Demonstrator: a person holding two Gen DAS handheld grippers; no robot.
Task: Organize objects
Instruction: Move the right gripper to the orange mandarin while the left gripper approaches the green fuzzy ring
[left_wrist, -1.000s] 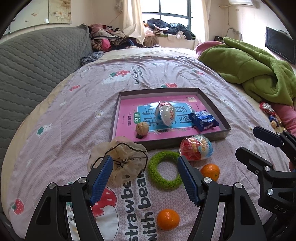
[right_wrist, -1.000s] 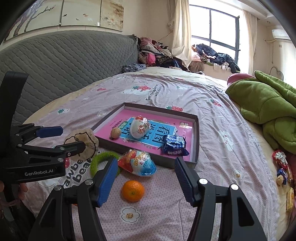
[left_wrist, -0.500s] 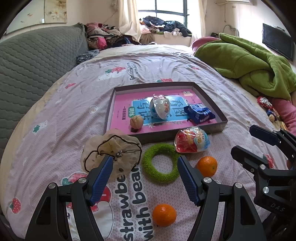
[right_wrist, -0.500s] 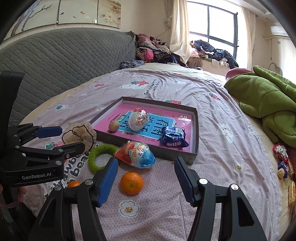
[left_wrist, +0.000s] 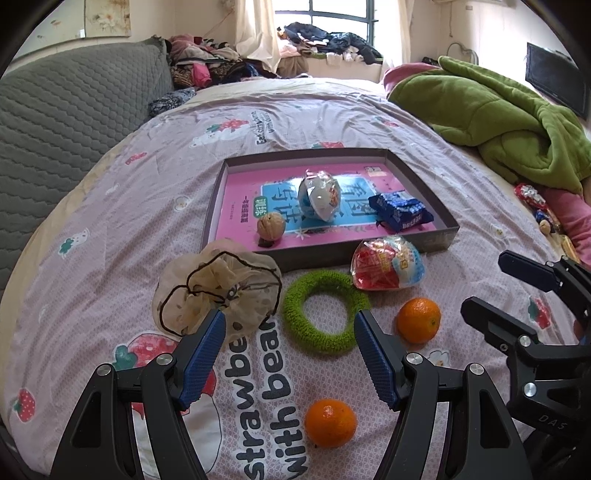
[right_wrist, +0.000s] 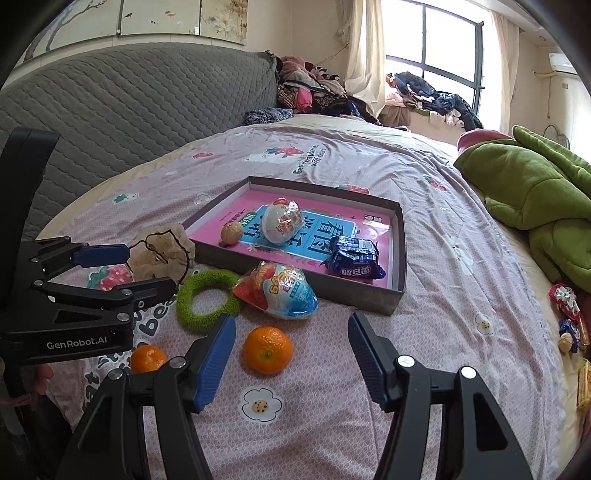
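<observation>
Orange tangerine (right_wrist: 267, 350) between right tool's (right_wrist: 291, 341) spread fingers, left tool (left_wrist: 288, 334) likewise agape

The left gripper (left_wrist: 288, 332) is held pointing forward and downward, its two blue-padded fingers (left_wrist: 203, 354) spread wide with nothing gripped between them. The right gripper (right_wrist: 291, 339) is held in the same downward tilt, its fingers (right_wrist: 216, 354) likewise set wide apart and empty. The two grippers are carried side by side, close together but not touching, so that each is seen at the edge of the other's view. Part of a hand (right_wrist: 40, 376) is glimpsed below the left gripper's black body.
</observation>
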